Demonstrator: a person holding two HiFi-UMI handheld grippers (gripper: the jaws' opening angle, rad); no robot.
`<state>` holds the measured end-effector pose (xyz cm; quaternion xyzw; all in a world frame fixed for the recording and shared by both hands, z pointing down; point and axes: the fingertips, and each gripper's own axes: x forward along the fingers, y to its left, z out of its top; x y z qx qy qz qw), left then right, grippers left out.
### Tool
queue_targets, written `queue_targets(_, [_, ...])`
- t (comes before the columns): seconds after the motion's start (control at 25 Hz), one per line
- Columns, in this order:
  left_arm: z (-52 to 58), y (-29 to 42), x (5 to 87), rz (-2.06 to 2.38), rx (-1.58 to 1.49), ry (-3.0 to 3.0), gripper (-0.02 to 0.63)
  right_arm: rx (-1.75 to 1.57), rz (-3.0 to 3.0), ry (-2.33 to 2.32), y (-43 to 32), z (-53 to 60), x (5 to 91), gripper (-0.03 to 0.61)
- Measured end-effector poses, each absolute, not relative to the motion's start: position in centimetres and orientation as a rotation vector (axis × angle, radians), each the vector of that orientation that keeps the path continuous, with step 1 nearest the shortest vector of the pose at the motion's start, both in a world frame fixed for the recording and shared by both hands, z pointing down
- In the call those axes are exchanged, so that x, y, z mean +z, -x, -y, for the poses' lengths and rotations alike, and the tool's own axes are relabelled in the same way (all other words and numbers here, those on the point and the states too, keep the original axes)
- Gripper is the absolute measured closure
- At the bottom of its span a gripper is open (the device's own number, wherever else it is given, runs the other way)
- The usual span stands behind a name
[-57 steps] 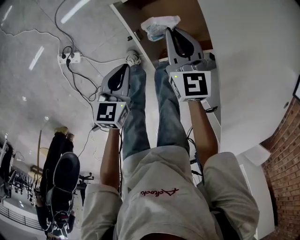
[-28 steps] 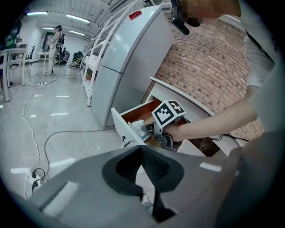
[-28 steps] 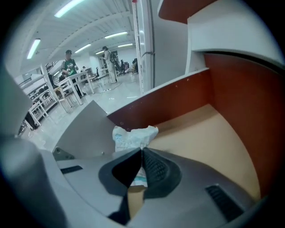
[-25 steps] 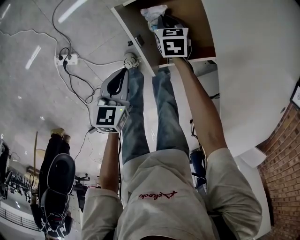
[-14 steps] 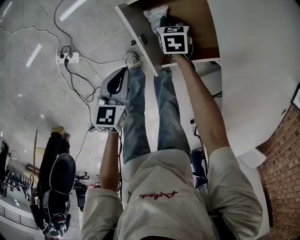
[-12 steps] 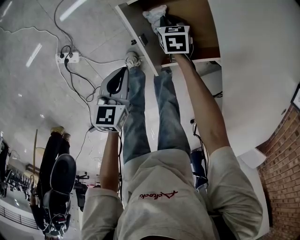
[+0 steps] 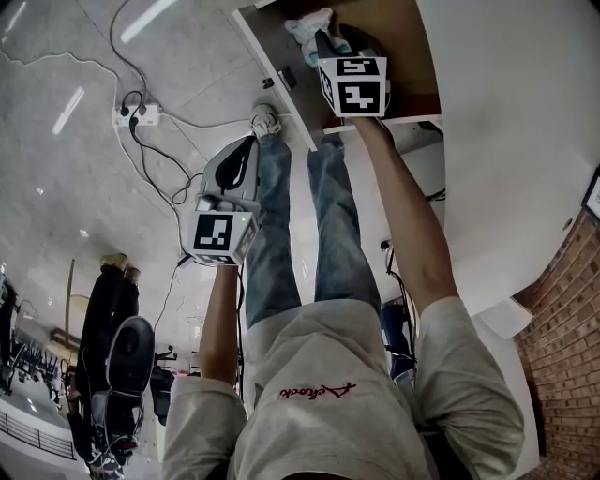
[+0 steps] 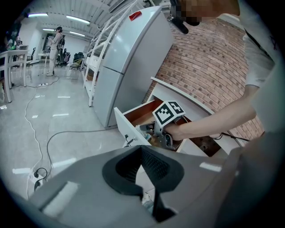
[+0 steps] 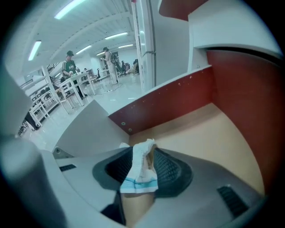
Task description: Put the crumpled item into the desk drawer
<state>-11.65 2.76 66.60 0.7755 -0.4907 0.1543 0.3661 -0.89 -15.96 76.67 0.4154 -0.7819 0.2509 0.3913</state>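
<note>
The crumpled item (image 7: 307, 23) is a white wad with a blue stripe. It stands pinched between the pads of my right gripper (image 7: 323, 39), which reaches into the open desk drawer (image 7: 277, 66). In the right gripper view the crumpled item (image 9: 140, 171) fills most of the gap of the right gripper (image 9: 149, 155), just above the drawer's tan floor (image 9: 209, 133). My left gripper (image 7: 247, 142) hangs outside the drawer over the person's left leg, jaws together and holding nothing. In its own view the left gripper (image 8: 142, 153) points toward the drawer front (image 8: 127, 129).
The white desk top (image 7: 506, 141) runs along the right, with a brick wall (image 7: 572, 328) beyond. A power strip (image 7: 139, 114) and cables lie on the grey floor at left. A refrigerator (image 8: 129, 58) stands behind the drawer. Another person (image 7: 112, 309) stands at lower left.
My right gripper has carried the crumpled item from above the drawer's edge down into the drawer, then drifted slightly right. The left gripper has barely moved.
</note>
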Motion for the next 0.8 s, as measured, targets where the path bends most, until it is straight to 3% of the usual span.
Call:
queue_targets(0.24, [-3.2,11.6,66.6,1.263,0.403,-1.976,0.604,0.566,2.040,-1.107,1.1,15.6,74.5,0.467])
queue_targets(0.56, [-3.1,11.4,65.8,1.276,0.394,-2.006,0.604,0.548,2.081,-1.097,1.2,14.3,73.1,0.560])
queue_targets(0.8, [-3.0,11.5,65.0,1.305,0.368,-1.994,0.604,0.541,2.128,-1.092,1.2,13.3,71.7,0.566])
